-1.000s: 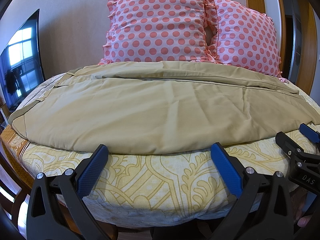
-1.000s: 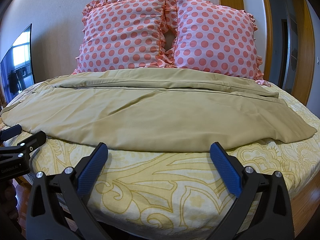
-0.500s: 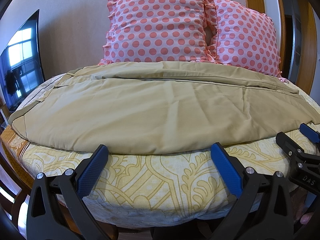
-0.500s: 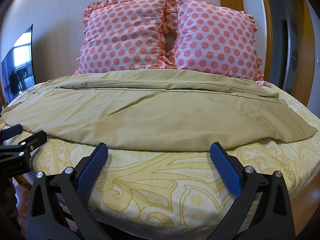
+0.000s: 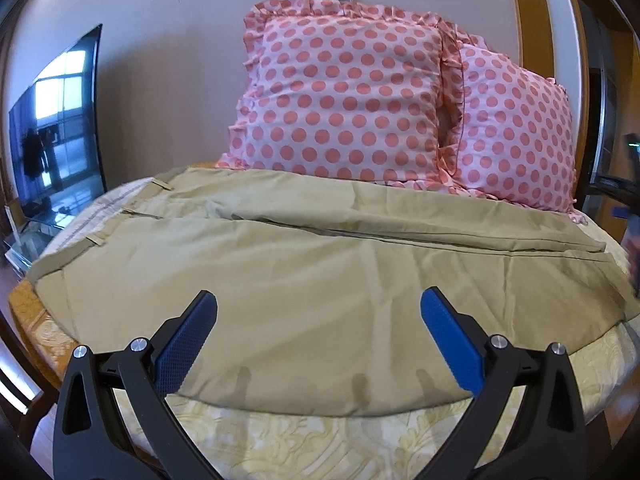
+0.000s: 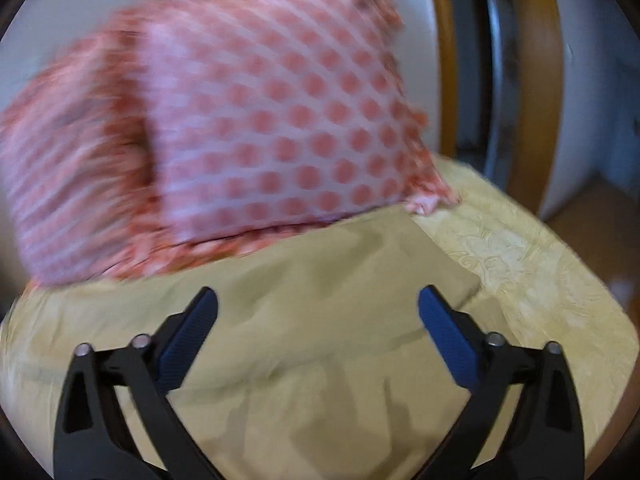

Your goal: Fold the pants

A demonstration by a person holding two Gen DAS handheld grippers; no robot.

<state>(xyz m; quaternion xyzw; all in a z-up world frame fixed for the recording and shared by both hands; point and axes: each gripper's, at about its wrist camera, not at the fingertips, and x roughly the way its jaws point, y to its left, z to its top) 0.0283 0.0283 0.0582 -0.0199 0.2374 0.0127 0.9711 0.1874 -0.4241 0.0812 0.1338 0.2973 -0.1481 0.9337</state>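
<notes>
Khaki pants lie flat across the bed, folded lengthwise, waistband with belt loops at the left, leg ends at the right. My left gripper is open and empty, its blue pads over the pants' near edge. My right gripper is open and empty above the leg ends at the right of the bed; this view is blurred. The right gripper shows as a dark blur at the right edge of the left wrist view.
Two pink polka-dot pillows stand against the wall behind the pants. The bed has a yellow patterned cover. A dark TV screen stands at the left. A wooden door frame is at the right.
Both grippers have moved forward over the pants. The right gripper has swung to the right end of the bed, over the leg ends. Both stay open.
</notes>
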